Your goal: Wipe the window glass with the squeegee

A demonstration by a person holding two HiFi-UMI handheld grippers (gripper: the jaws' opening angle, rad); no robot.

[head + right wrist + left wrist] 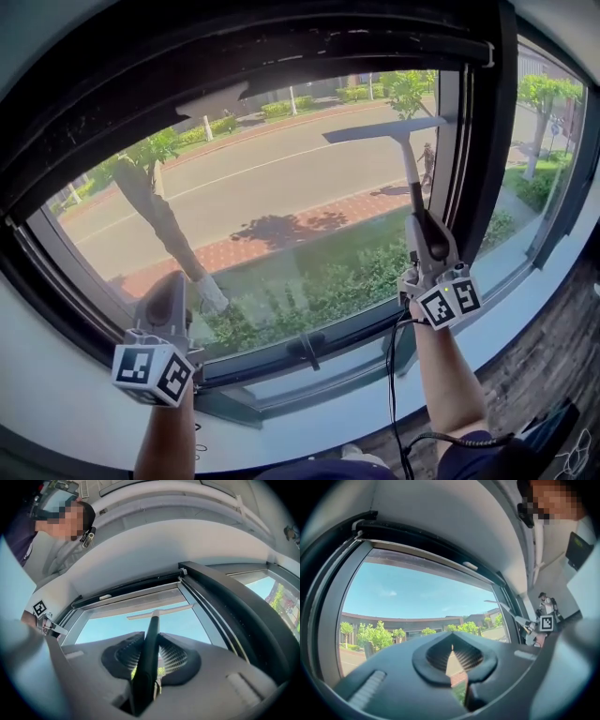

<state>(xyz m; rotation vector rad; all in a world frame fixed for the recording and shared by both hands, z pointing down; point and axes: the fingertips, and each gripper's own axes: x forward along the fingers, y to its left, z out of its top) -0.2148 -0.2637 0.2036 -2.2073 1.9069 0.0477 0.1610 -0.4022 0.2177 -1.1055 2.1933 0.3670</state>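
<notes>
the right gripper is raised in front of the right side of the window, its jaws clamped on the dark handle of the squeegee. in the right gripper view the handle runs straight up between the two ribbed pads to a pale cross blade. the blade lies across the upper right part of the window glass, slightly tilted. its right end is just beside the dark upright post, and its left end points into open pane. a band of clear glass separates the blade from the top frame. whether the blade's edge presses on the glass cannot be told.

the left gripper is low at the left, by the bottom left corner of the pane and well apart from the squeegee. its jaws are together at the tips with nothing between them, only a thin sliver of daylight lower down.

most of the pane to the left of and below the blade is open. a dark window handle sits on the bottom rail between the two forearms. a black cable hangs from the right gripper.

a white sill curves below the frame. a second pane lies beyond the post, and a brown floor shows at lower right. through the glass are a road, a brick path, hedges and trees in sun.
</notes>
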